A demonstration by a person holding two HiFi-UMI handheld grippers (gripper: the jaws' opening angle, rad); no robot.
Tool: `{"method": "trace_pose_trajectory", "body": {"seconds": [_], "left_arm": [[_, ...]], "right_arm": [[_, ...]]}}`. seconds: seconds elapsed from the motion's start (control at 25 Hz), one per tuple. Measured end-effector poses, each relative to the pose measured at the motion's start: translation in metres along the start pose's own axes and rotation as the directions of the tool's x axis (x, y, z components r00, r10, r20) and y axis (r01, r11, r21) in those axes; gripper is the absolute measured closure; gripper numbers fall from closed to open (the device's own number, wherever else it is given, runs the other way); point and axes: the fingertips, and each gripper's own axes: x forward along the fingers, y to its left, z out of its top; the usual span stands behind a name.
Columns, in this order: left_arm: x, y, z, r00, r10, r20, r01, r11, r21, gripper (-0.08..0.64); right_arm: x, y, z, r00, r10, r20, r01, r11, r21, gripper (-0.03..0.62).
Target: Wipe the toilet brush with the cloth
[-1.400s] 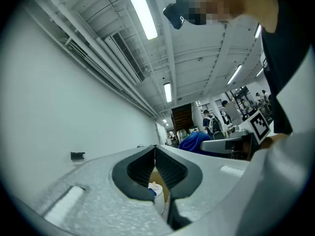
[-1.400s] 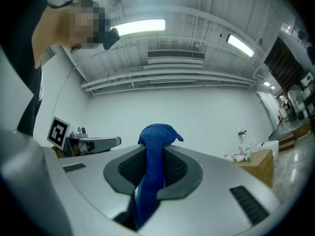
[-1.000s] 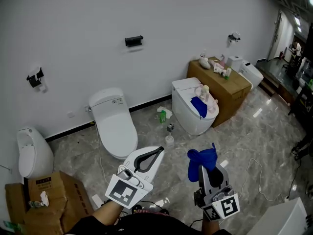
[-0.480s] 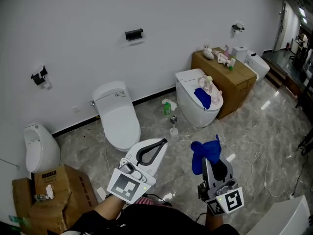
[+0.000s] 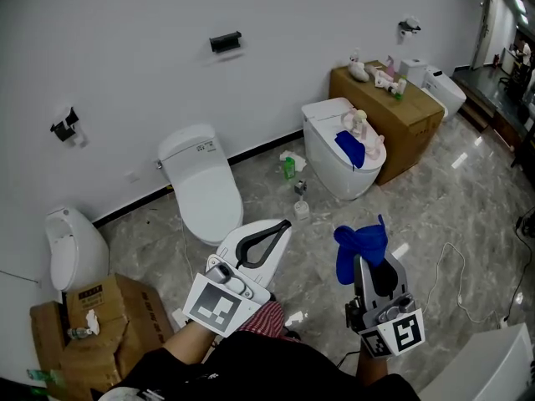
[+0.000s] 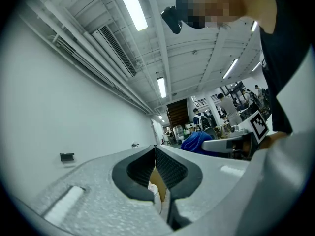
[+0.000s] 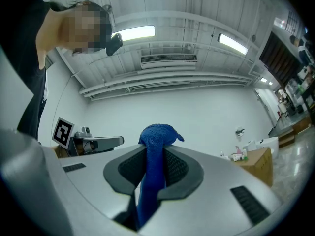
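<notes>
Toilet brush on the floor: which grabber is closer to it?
Left. The left gripper ends just short of the toilet brush in the head view. The right gripper, clamping the blue cloth, is farther off to the brush's right.

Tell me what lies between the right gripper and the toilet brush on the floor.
Only bare marble floor, as the head view shows; the right gripper, shut on the blue cloth, is apart from the toilet brush.
</notes>
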Motion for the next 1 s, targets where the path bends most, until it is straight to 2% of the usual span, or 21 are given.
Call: {"method": "trace_pose_trajectory", "body": {"seconds": [0.24, 0.64, 1.0], "left_arm": [[0.024, 0.01, -0.009, 0.999, -0.044, 0.022, 0.044, 0.999, -0.005, 0.552], [0.07, 0.06, -0.029, 0.994, -0.098, 0.047, 0.099, 0.995, -0.031, 0.552], [0.095, 0.115, -0.05, 0.994, -0.093, 0.052, 0.095, 0.994, -0.045, 0.552]], "right_arm": [[0.012, -0.015, -0.006, 0.999, -0.031, -0.01, 0.031, 0.999, -0.028, 0.525], [0.07, -0.041, -0.02, 0.997, -0.071, -0.029, 0.069, 0.996, -0.061, 0.525], [0.122, -0.055, -0.036, 0.995, -0.088, -0.05, 0.084, 0.994, -0.076, 0.525]]}}
